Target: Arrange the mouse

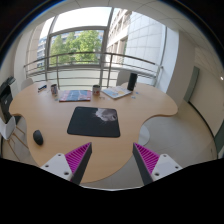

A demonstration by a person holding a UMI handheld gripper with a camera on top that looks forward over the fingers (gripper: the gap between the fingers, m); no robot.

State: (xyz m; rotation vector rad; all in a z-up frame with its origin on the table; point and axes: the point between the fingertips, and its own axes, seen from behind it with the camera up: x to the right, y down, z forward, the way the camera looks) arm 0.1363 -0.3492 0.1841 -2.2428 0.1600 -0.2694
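I hold the gripper [112, 160] high, fingers spread wide (nothing between). Beyond: curved wooden desk [150, 110], dark rectangular mat [94, 122], small black mouse [38, 137].

A desk seen from above the gripper's fingers, mouse at lower left.

The desk [150, 112] fills the middle of the frame, with the mouse pad [94, 122] at its centre, just beyond the two spread fingers [76, 159] at the bottom. The mouse [38, 137] lies on the desk left of the pad, well apart from it. Behind the pad, toward the upper middle, a book [74, 96] lies flat, a cup [97, 90] to its right, then a laptop [118, 92] and a speaker [132, 82]. A railing [90, 66] and window [78, 42] stand behind the desk at the top.
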